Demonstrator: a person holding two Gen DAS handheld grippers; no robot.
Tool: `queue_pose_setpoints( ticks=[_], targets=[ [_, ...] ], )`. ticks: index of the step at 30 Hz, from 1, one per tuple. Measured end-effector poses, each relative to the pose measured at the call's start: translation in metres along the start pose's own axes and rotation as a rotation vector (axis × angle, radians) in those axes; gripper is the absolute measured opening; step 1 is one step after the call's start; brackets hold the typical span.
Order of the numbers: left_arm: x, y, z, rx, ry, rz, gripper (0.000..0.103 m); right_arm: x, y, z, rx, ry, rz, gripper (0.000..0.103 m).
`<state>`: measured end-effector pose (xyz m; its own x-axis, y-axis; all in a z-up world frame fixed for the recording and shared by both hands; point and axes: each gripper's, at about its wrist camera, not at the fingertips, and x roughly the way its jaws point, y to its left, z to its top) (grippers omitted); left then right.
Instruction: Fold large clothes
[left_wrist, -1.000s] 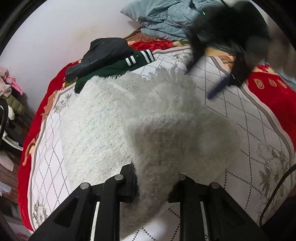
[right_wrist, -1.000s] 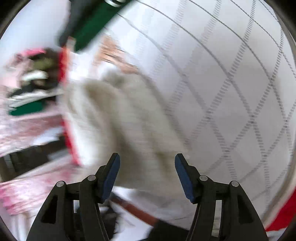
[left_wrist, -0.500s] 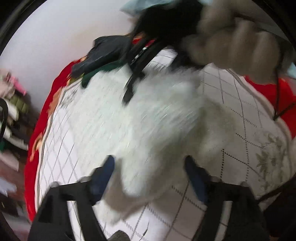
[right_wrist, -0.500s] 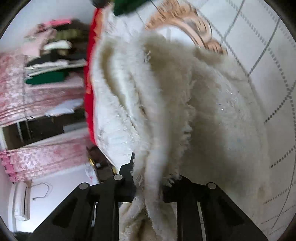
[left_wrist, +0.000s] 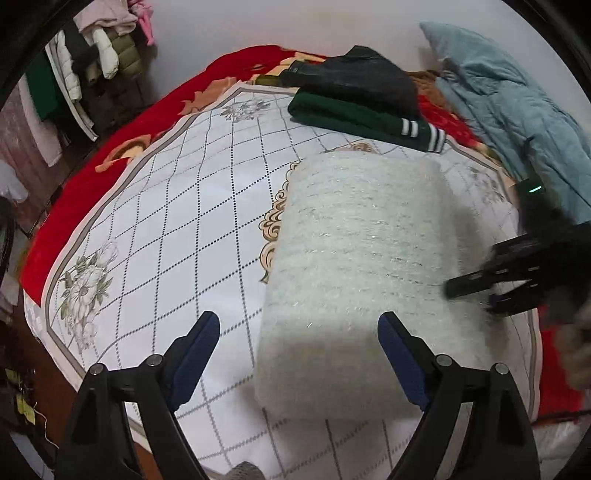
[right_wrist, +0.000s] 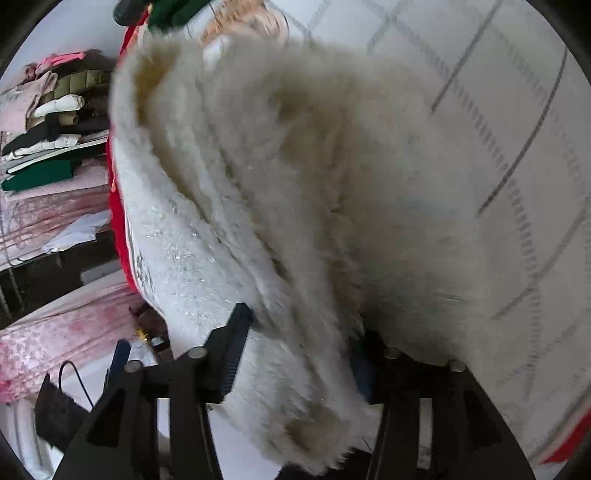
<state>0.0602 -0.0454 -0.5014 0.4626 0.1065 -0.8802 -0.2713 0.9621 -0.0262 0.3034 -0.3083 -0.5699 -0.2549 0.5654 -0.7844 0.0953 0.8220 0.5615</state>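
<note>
A fluffy white garment (left_wrist: 365, 266) lies folded into a thick rectangle on the patterned bedspread (left_wrist: 166, 221). My left gripper (left_wrist: 297, 354) is open and empty, hovering just above the garment's near edge. My right gripper (left_wrist: 476, 291) shows at the garment's right edge in the left wrist view. In the right wrist view the right gripper (right_wrist: 303, 354) has its jaws partly apart around a thick fold of the white garment (right_wrist: 295, 192); the fabric fills the gap and hides the right fingertip.
A folded dark green top with white stripes (left_wrist: 362, 114) and a black garment (left_wrist: 354, 77) lie at the bed's far side. A light blue padded coat (left_wrist: 509, 99) lies at the far right. Clothes hang on a rack (left_wrist: 74, 66) left of the bed.
My left gripper let go of the white garment, opened and drew back. The garment now lies as a folded rectangle. My right gripper's jaws have widened on the fold.
</note>
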Motion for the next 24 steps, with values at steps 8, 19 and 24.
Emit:
queue_pose_setpoints(
  ticks=[8, 19, 24],
  targets=[
    [0.047, -0.028, -0.004, 0.075, 0.118, 0.008, 0.087, -0.095, 0.030, 0.016, -0.029, -0.231, 0.154, 0.055],
    [0.054, -0.039, -0.006, 0.118, 0.147, 0.028, 0.091, -0.031, 0.056, 0.032, -0.064, -0.147, 0.235, 0.006],
    [0.062, -0.041, -0.004, 0.101, 0.170, 0.035, 0.096, -0.047, 0.025, -0.001, 0.087, -0.207, 0.231, 0.005]
  ],
)
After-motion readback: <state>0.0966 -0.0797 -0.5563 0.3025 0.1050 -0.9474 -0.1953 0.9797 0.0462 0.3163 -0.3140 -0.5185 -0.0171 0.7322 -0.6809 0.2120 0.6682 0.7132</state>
